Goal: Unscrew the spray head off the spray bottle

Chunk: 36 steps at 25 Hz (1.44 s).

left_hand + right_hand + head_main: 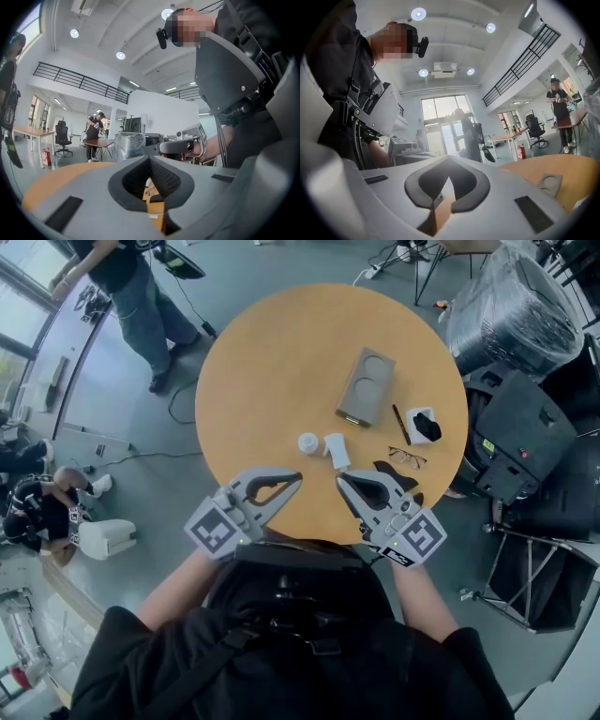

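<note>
Head view: one round table is carrying one small white spray bottle, which is showing only a round top and seems to be standing upright. One white spray head is lying just to its right, off the neck. The head's long axis is running from the far side toward the person, its near end leaning slightly right; the nozzle end is unclear. One grey tray, one pen and one pair of glasses are lying farther right. The left gripper and right gripper are hovering over the near edge.

Left gripper view: the left gripper is keeping its tongs pressed together, holding nothing.

Right gripper view: the right gripper is likewise showing its tongs together and empty.
</note>
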Available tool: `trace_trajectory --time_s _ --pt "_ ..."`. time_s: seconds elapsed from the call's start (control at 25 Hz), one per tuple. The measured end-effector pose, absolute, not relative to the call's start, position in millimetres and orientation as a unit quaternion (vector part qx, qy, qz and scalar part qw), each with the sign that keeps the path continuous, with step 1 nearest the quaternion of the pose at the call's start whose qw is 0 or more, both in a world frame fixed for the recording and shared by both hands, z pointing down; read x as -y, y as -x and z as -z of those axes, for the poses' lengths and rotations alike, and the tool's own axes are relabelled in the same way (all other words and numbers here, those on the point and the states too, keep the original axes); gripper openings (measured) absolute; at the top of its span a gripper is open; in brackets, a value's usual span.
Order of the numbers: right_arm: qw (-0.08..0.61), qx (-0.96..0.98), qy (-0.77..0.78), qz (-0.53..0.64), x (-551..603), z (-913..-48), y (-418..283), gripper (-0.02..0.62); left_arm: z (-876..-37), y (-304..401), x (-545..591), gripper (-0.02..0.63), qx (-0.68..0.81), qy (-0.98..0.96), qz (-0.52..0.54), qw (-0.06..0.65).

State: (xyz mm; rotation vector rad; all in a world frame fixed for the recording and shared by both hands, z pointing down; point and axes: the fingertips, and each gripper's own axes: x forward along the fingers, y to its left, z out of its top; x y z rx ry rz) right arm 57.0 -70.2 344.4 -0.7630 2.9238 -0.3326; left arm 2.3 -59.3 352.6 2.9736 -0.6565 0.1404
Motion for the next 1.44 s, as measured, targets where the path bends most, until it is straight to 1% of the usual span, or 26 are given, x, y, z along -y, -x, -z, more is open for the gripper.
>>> trace_trajectory --time_s 0.28,0.48,0.72,0.96,1.2,1.44 --pt "0.032 -0.966 0.24 0.091 59 -324 -55 -0.003 -335 -9 52 0.005 0.231 -0.97 -0.047 0.051" --pt "0.026 -0.969 0.234 0.078 57 -315 -53 -0.006 -325 -14 47 0.005 0.226 -0.973 -0.046 0.011" --pt "0.029 -0.969 0.232 0.076 58 -315 -50 -0.006 -330 -16 51 0.005 0.22 -0.974 -0.045 0.024" --pt "0.011 -0.97 0.234 0.059 55 -321 -43 -0.006 -335 -12 50 0.006 0.21 -0.976 -0.043 0.027" --pt "0.009 -0.97 0.236 0.061 55 -321 -36 -0.006 -335 -6 52 0.006 0.209 -0.977 -0.042 0.028" --pt "-0.001 -0.972 0.227 0.062 55 -324 -29 -0.006 -338 -4 51 0.006 0.199 -0.978 -0.063 -0.009"
